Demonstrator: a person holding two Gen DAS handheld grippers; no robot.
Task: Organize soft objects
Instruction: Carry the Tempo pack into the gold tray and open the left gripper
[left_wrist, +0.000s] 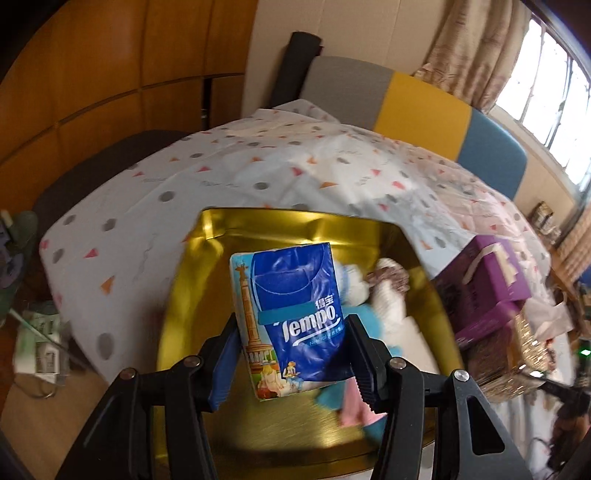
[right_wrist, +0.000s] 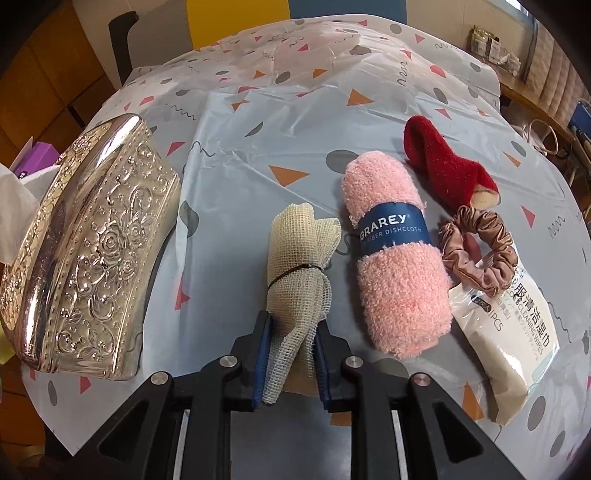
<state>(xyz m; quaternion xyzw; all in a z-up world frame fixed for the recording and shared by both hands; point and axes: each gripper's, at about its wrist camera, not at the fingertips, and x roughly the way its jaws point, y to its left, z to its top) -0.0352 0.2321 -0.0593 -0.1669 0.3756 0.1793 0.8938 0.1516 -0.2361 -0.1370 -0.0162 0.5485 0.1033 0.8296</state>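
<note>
My left gripper (left_wrist: 291, 354) is shut on a blue Tempo tissue pack (left_wrist: 291, 317) and holds it above an open gold tin (left_wrist: 207, 236). Soft items lie in the tin: a white and brown plush piece (left_wrist: 388, 291), something light blue (left_wrist: 373, 325) and something pink (left_wrist: 354, 406). My right gripper (right_wrist: 291, 354) is shut on a beige mesh cloth bundle (right_wrist: 299, 266) tied with a band, which rests on the table. To its right lie a pink rolled dishcloth (right_wrist: 395, 266), a red sock (right_wrist: 443, 166), a brown scrunchie (right_wrist: 476, 251) and a wet wipes pack (right_wrist: 513, 339).
An embossed silver tin lid (right_wrist: 92, 251) stands at the left of the right wrist view. A purple tissue box (left_wrist: 491, 280) sits right of the gold tin. The table wears a patterned plastic cloth (right_wrist: 295, 110). A grey, yellow and blue chair back (left_wrist: 417, 107) stands behind the table.
</note>
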